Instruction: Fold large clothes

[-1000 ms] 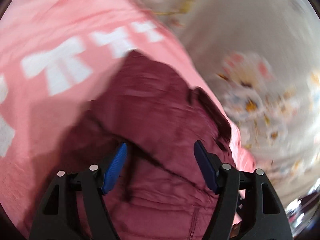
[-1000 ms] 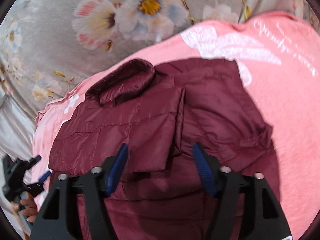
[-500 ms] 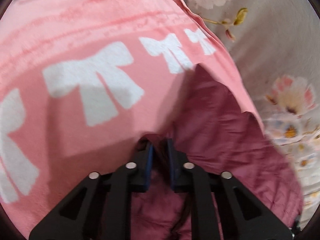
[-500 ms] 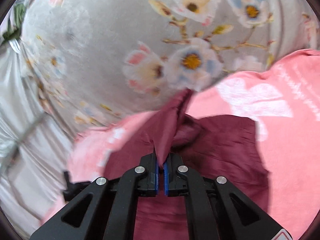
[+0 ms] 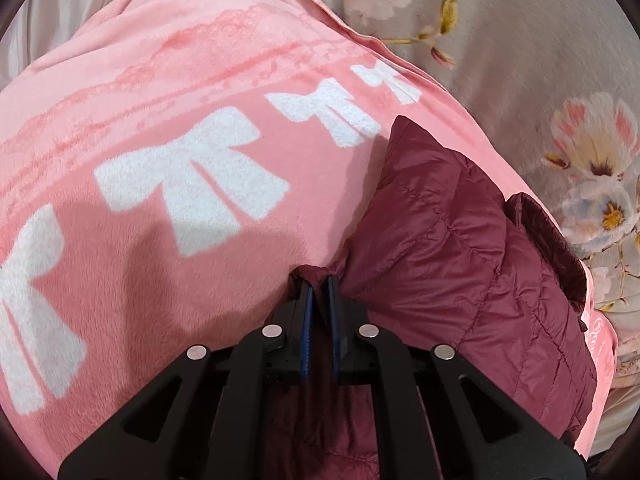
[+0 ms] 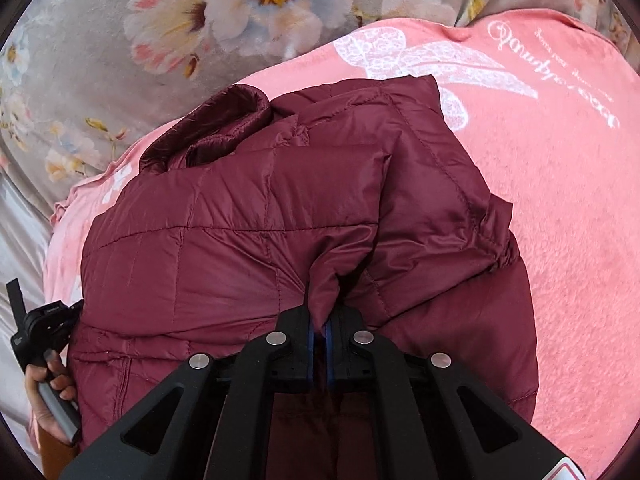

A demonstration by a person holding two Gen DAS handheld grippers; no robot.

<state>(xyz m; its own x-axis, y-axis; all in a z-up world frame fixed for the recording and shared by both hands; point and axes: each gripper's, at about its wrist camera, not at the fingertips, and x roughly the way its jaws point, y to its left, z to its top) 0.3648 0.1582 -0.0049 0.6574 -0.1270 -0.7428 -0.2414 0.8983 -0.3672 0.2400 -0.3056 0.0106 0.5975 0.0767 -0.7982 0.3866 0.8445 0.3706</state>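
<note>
A dark red quilted jacket (image 6: 280, 208) lies on a pink blanket (image 6: 560, 200), collar toward the far side and one side folded over the middle. My right gripper (image 6: 319, 326) is shut on a pinched ridge of the jacket's fabric near its lower middle. In the left wrist view the same jacket (image 5: 460, 260) fills the right half. There my left gripper (image 5: 320, 284) is shut on a bunched edge of the jacket where it meets the pink blanket (image 5: 160, 280). The left tool and the hand holding it (image 6: 48, 344) show at the left edge of the right wrist view.
The pink blanket carries white bow prints (image 5: 188, 184) and a white lace butterfly with script (image 6: 420, 60). Beneath it lies a grey bedspread with large flowers (image 6: 200, 12), and the same flowers (image 5: 592, 148) show on the right. Pale sheets (image 6: 20, 216) lie at the left.
Both grippers went from open over the jacket to shut on its fabric. The right one lifted a fold half a second ago and has come back down with it.
</note>
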